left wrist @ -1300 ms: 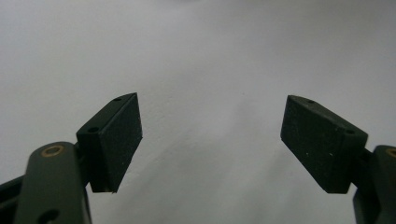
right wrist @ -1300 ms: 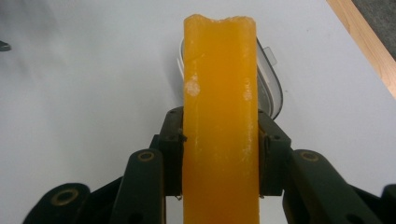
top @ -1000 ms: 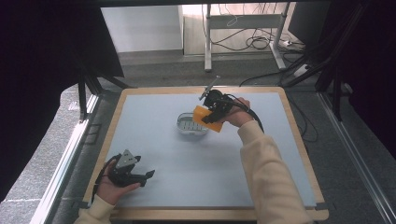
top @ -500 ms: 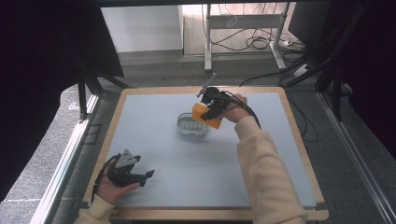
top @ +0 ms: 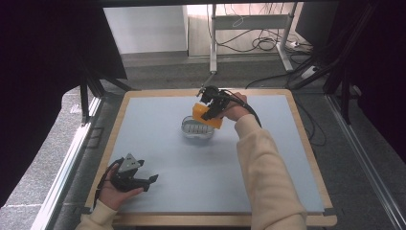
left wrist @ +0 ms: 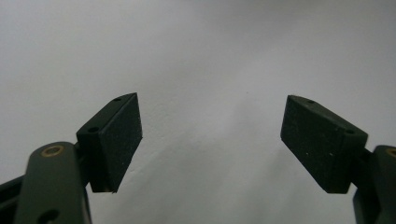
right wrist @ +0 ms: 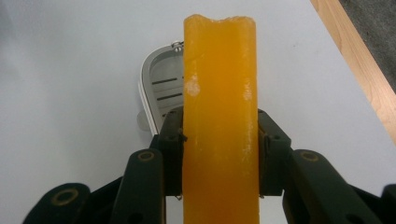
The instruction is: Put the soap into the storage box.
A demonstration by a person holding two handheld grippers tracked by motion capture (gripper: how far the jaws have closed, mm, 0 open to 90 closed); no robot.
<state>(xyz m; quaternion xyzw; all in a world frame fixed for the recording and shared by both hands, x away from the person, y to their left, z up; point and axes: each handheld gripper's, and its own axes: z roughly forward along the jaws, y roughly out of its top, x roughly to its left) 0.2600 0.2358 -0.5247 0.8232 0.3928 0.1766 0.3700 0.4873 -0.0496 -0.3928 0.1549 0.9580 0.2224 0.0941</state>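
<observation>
My left tongs (top: pixel 152 178) rest open near the front edge of the counter (top: pixel 158 143), holding nothing. Much free room lies between. Farther, my right tongs (top: pixel 208 114) grip the orange block (right wrist: pixel 219 116), so lifting is done; I judge placing it in the metal dish (top: pixel 194 128) below remains. The far edge is close.

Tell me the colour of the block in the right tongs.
Orange-yellow. The block shows best in the right gripper view, clamped between the jaws.
</observation>
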